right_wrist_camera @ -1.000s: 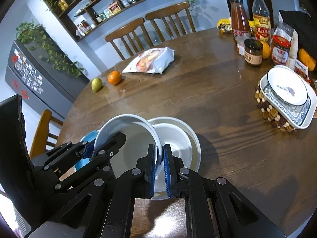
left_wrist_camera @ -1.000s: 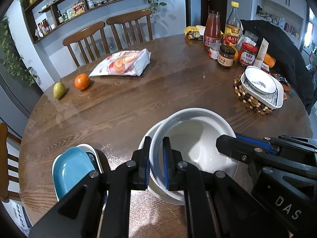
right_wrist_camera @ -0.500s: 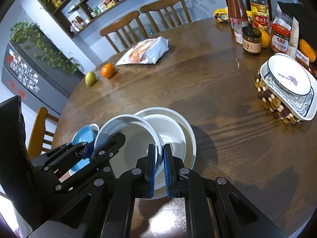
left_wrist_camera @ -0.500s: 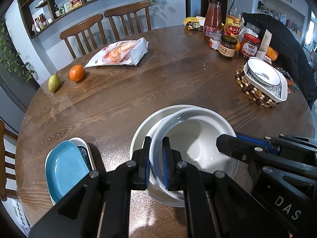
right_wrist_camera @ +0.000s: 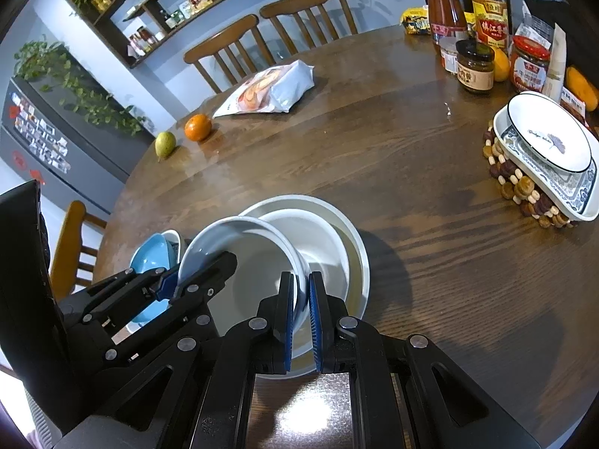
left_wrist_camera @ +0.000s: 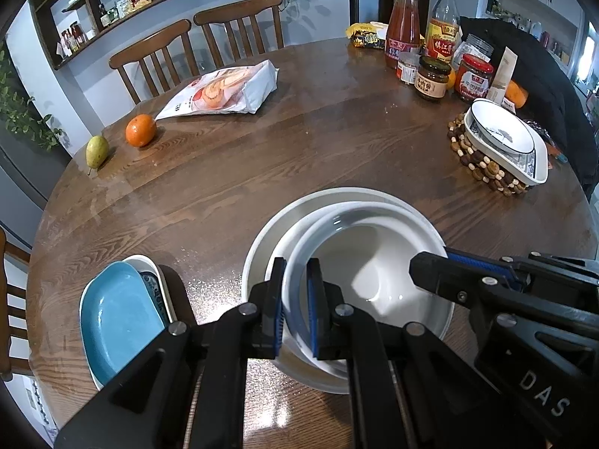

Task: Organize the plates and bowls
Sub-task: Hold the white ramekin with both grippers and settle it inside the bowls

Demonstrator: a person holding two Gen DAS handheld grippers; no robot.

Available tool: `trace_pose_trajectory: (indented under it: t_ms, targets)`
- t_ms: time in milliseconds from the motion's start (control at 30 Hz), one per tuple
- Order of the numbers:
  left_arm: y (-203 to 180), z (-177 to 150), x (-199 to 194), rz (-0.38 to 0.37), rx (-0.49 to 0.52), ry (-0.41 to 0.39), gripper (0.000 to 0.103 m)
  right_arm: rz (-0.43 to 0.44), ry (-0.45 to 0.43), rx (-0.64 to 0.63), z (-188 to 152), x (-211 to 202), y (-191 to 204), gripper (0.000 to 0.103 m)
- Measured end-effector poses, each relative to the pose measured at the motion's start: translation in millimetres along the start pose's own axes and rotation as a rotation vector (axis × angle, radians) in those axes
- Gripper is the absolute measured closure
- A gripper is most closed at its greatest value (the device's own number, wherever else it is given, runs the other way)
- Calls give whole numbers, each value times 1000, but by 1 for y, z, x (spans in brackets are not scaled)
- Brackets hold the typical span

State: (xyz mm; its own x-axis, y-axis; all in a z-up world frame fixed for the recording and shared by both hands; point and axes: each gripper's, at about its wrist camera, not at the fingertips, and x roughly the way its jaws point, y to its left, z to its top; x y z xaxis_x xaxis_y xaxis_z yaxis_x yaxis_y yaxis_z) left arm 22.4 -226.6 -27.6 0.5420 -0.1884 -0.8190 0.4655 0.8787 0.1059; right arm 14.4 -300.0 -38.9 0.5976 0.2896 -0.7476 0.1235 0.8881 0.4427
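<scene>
Left wrist view shows the left gripper (left_wrist_camera: 295, 307) clamped on the near rim of a pale bowl (left_wrist_camera: 374, 262), while the right gripper (right_wrist_camera: 299, 318) pinches the opposite rim, the bowl held tilted over a white bowl (right_wrist_camera: 322, 239) nested in a wide plate (right_wrist_camera: 357, 254) on the wooden table (right_wrist_camera: 411, 187). To nest it well, I judge both hands should level the bowl and centre it over the white bowl. They should then lower together and let go only once it sits flat.

Bowl (left_wrist_camera: 374, 262) over plate (left_wrist_camera: 262, 247), table (left_wrist_camera: 299, 157)
</scene>
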Motion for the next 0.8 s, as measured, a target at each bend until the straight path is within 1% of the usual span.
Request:
trace_pose_trajectory:
  t_ms: [800]
  targets:
    - [0, 1, 16, -8, 11, 37, 95, -22, 33, 16, 1, 14, 1, 91]
